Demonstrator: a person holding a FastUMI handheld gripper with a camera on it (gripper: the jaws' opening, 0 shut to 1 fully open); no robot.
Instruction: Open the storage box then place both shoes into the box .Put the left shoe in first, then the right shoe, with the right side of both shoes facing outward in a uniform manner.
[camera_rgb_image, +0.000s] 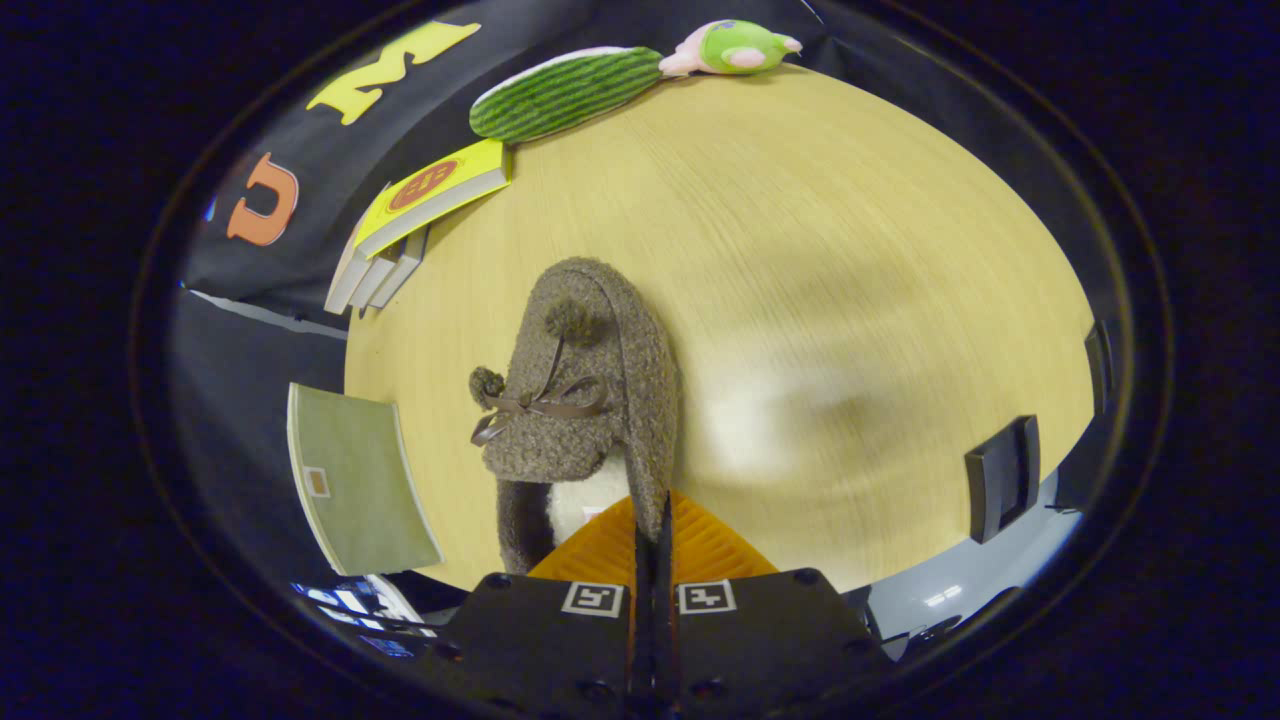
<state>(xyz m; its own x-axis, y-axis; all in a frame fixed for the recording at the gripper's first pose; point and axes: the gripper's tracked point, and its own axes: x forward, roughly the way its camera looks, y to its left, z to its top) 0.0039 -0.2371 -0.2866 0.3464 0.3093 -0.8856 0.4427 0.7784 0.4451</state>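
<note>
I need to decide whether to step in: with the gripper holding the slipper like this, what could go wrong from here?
1. The gripper is shut on only the thin collar edge of the brown slipper, so the hanging shoe may swing or slip out.
2. Its ribbon bow dangles loose and could snag.
3. The book stack lies just beyond the slipper; a swing might clip it.

A round, pale wooden table (800, 250) is carrying a stack of books (420, 215) at its far left edge. A green striped plush (565, 92) and a green-and-pink plush toy (735, 48) are lying along the far rim, and a green book (355, 480) is overhanging the near left edge.
</note>
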